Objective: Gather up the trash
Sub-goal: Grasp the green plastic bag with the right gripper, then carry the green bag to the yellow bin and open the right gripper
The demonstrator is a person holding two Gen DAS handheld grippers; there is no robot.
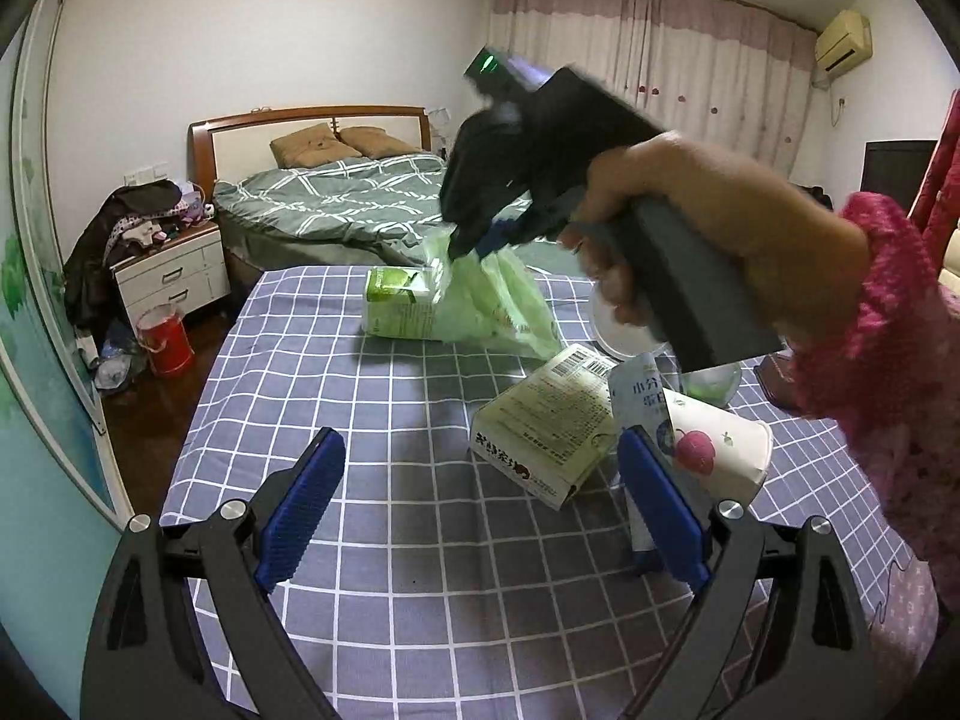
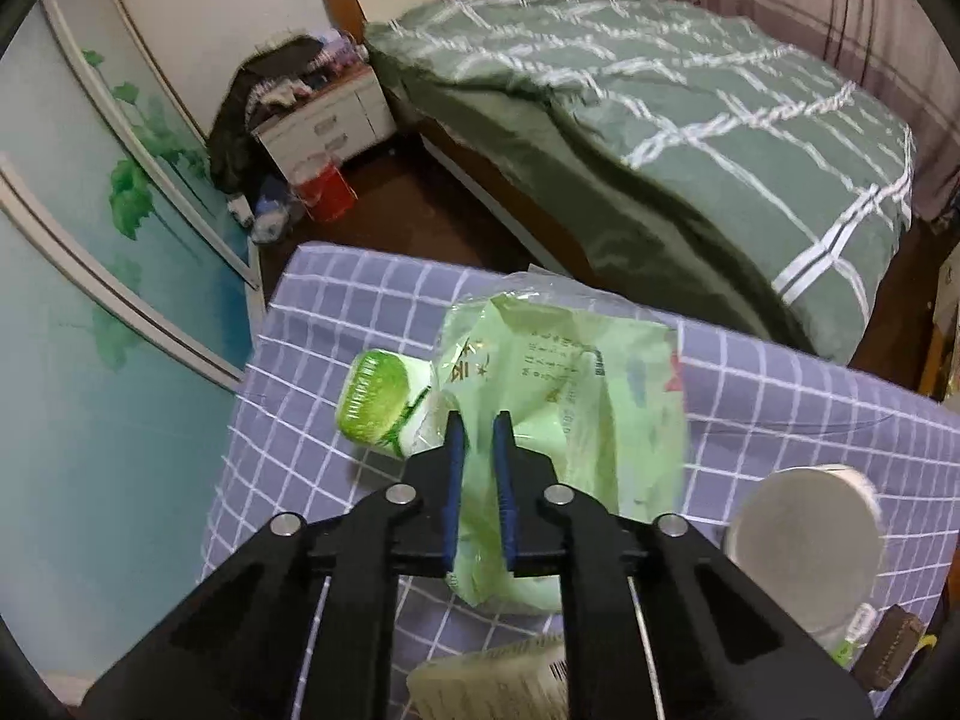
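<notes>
A pale green plastic bag (image 2: pixel 540 396) is pinched by its upper edge between the fingers of the right gripper (image 2: pixel 478 420), which are drawn close together on the film; in the left wrist view the same bag (image 1: pixel 504 306) is seen hanging from that gripper (image 1: pixel 474 243) with its lower part resting on the checked tabletop (image 1: pixel 384 420). A green-and-white carton (image 1: pixel 399 309) lies at the far left of the bag and appears, through the translucent film, to be partly inside its mouth, though how far cannot be told. The left gripper (image 1: pixel 480 516) hovers over the near part of the tabletop with its fingers wide apart and nothing between them. Just beside its right finger lie the remaining items: a flat green printed box (image 1: pixel 543 438), a paper cup with a red fruit print (image 1: pixel 720 450) on its side, and a light blue packet (image 1: pixel 639 396) between them. A round white lid or container (image 1: pixel 618 330) sits farther right. The step in hand is judged to be the holding open of the bag for filling. The next move would call for the box to be gripped by the left fingers and carried to the far side, while the bag's mouth is kept raised and slack enough to accept it.
</notes>
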